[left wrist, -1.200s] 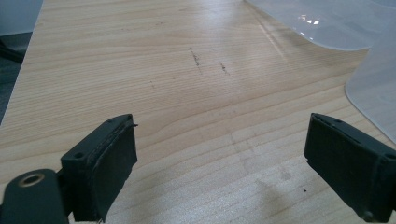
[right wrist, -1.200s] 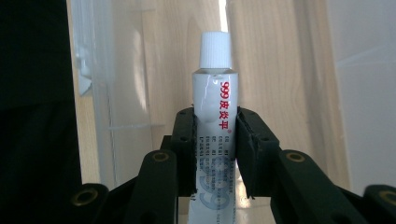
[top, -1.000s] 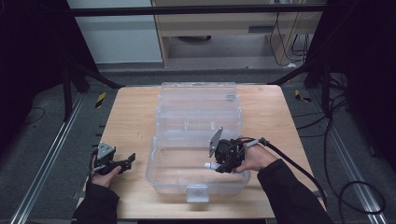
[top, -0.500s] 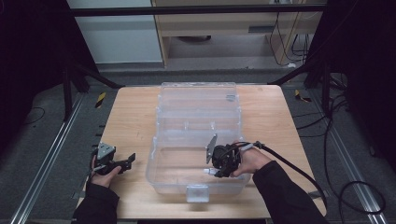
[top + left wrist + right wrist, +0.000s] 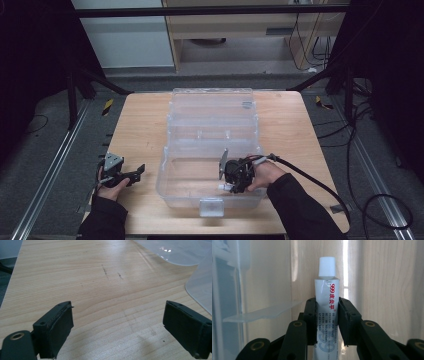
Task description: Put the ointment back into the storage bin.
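Note:
A clear plastic box [image 5: 210,200] stands open in the middle of the wooden table, its lid [image 5: 212,107] laid back behind it. My right gripper [image 5: 226,186] reaches down into the box's front compartment. It is shut on a small white ointment tube [image 5: 326,307] with red lettering and a white cap; the cap points away from the jaws toward the box floor. My left gripper [image 5: 140,171] rests on the table to the left of the box, jaws wide apart, nothing between its pads [image 5: 61,327].
The table [image 5: 135,130] has bare wood left and right of the box. A clear divider tab [image 5: 262,312] sticks out inside the box beside the tube. Metal rails and cables run along the floor on both sides.
My right gripper has sunk lower into the box's front compartment with the tube in it. The left gripper has stayed put.

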Motion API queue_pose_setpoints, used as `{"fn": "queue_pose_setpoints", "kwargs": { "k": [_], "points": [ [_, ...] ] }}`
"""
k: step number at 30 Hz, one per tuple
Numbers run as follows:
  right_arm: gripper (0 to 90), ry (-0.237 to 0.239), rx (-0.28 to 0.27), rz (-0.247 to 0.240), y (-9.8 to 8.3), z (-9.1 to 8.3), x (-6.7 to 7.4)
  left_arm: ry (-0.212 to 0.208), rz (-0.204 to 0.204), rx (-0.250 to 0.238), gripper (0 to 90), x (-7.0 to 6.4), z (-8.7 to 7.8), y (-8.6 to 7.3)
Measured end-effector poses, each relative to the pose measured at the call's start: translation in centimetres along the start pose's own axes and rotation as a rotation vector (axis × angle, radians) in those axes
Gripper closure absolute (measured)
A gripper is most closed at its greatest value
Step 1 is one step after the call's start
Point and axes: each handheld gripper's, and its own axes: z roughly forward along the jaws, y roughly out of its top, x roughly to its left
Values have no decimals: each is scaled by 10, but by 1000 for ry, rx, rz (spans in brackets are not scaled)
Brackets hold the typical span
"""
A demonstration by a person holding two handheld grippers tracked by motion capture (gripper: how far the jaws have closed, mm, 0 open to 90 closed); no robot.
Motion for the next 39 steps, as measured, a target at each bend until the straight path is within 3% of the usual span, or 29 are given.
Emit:
{"fn": "queue_pose_setpoints", "kwargs": {
  "k": [9, 22, 29, 30, 36, 39],
  "points": [
    [696, 0, 15, 16, -1, 10, 2, 1, 2, 0, 88, 0, 0, 0],
    [694, 1, 37, 2, -2, 15, 1, -1, 7, 1, 88, 0, 0, 0],
    [691, 7, 70, 32, -1, 16, 2, -1, 8, 0, 89, 0, 0, 0],
    [689, 1, 63, 17, -2, 16, 1, -1, 8, 0, 89, 0, 0, 0],
    [664, -25, 4, 41, -6, 5, 1, -1, 8, 0, 89, 0, 0, 0],
    [609, -56, -67, 71, -9, -7, 1, -1, 9, 0, 89, 0, 0, 0]
  ]
}}
